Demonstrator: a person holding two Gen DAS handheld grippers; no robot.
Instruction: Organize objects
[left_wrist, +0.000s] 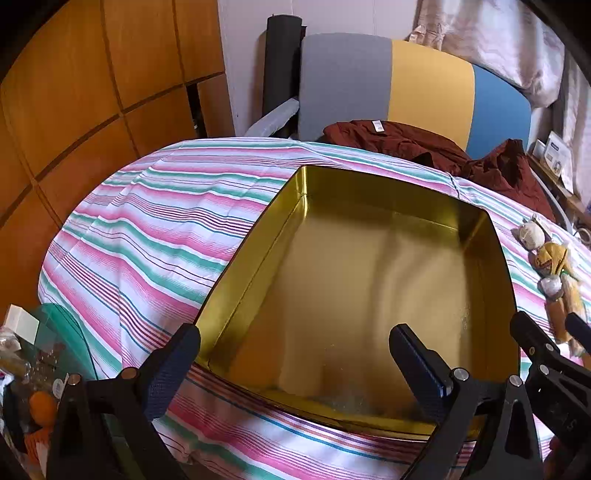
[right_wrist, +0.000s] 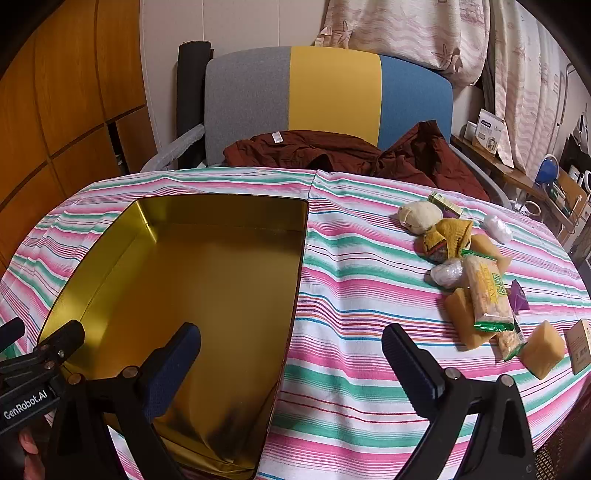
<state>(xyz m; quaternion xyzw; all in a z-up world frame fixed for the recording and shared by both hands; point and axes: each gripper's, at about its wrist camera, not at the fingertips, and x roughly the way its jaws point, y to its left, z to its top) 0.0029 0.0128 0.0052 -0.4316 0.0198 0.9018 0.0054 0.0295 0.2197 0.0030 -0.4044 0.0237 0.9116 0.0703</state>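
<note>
- Gold tin (right_wrist: 207, 295) lying open on the striped tablecloth (right_wrist: 351, 295), at about 9 o'clock of centre in the right wrist view — interior bare, nothing packed inside.
- Same tin filling the middle of the left wrist view, only faint specks on its floor near the close wall.
- Snack pile (right_wrist: 476, 273) heaped on the cloth at 3 o'clock of the tin, well apart from it: a pale wrapped bun (right_wrist: 420, 217), a long cereal bar (right_wrist: 487, 295) in a green-edged wrapper, an amber wrapped block (right_wrist: 543, 349), a small purple packet (right_wrist: 519, 293), other bits too small to name.
- Judging by that, barely begun — everything left to move, nothing yet in the tin.
- Right gripper (right_wrist: 291, 345) spread wide and holding nothing, one finger over the tin's near corner, the other over bare cloth, snacks off at its 2 o'clock.
- Left gripper (left_wrist: 295, 347) equally wide and holding nothing, straddling the tin's near left corner.
- Likely next: right gripper out toward the closest snack, perhaps the amber block or the bar.
- Farther back at 12 o'clock, a dark red garment (right_wrist: 332, 151) draped over a grey, yellow and blue chair (right_wrist: 325, 88); wooden cabinets (right_wrist: 55, 110) off at 10 o'clock.
</note>
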